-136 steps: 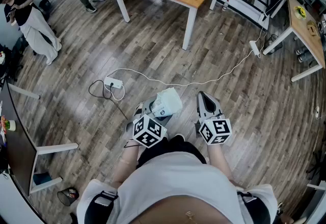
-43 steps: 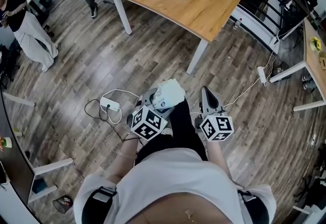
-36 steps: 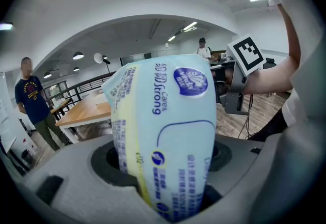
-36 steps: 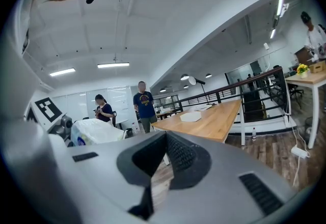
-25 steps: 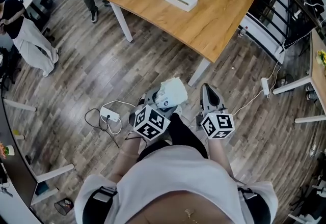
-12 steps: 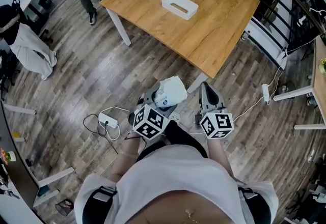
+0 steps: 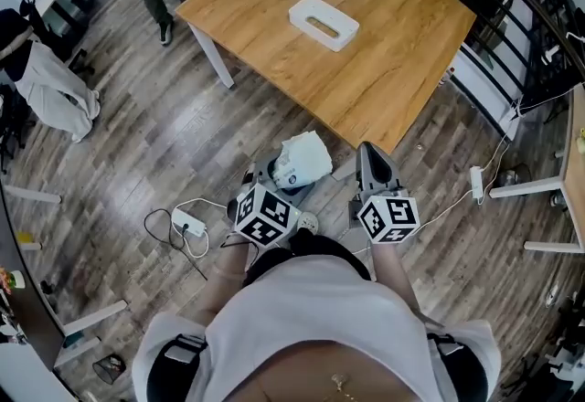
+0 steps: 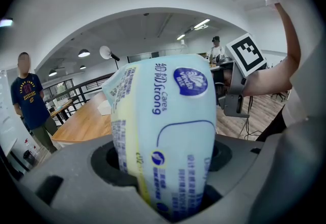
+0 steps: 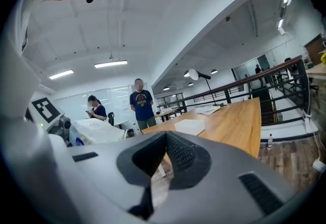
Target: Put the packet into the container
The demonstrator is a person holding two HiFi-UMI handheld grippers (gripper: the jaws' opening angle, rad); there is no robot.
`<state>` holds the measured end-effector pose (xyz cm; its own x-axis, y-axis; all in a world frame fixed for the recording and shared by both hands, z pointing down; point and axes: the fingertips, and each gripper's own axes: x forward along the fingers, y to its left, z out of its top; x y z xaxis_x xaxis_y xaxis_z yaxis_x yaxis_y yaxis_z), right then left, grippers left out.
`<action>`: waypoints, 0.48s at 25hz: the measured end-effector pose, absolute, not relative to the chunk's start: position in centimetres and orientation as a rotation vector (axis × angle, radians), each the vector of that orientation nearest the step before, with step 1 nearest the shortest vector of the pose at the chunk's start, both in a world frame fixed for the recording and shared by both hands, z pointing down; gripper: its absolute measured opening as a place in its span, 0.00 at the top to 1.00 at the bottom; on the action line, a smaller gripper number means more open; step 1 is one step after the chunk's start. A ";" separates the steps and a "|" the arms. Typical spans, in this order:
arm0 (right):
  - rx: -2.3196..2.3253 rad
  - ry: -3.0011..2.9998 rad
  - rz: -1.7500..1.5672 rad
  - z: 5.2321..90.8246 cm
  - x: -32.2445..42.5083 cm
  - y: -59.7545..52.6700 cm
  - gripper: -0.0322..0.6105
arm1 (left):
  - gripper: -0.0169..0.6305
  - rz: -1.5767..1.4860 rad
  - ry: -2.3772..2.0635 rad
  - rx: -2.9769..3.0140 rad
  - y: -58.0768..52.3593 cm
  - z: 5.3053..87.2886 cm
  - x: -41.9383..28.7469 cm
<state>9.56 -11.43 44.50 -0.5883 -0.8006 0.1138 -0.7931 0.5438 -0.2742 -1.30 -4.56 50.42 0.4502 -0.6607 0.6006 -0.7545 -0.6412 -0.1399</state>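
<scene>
**White shirt, grey grippers, marker cubes**

The person wears a white short-sleeved shirt and black trousers. The grey moulded left gripper and right gripper each carry a white cube printed with black squares.

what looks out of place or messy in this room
Only loose wiring: a white power strip with its cable in loose loops lies on the wooden floor, in walking space, a trip risk. The container sits flat on the table; nothing looks spilled.

Bright, even overhead lighting; fisheye bending, dark corners in gripper views.
</scene>
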 end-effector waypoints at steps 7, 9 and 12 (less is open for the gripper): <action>-1.399 2.725 -0.460 43.9 9.5 -14.0 0.93 | 0.46 0.944 -1.292 2.534 -6.8 50.2 -1.6; -1.397 2.734 -0.458 43.9 9.8 -14.1 0.93 | 0.46 0.937 -1.296 2.532 -6.9 50.0 -1.3; -1.389 2.735 -0.455 43.9 10.0 -14.5 0.93 | 0.46 0.934 -1.310 2.531 -7.2 50.0 -1.2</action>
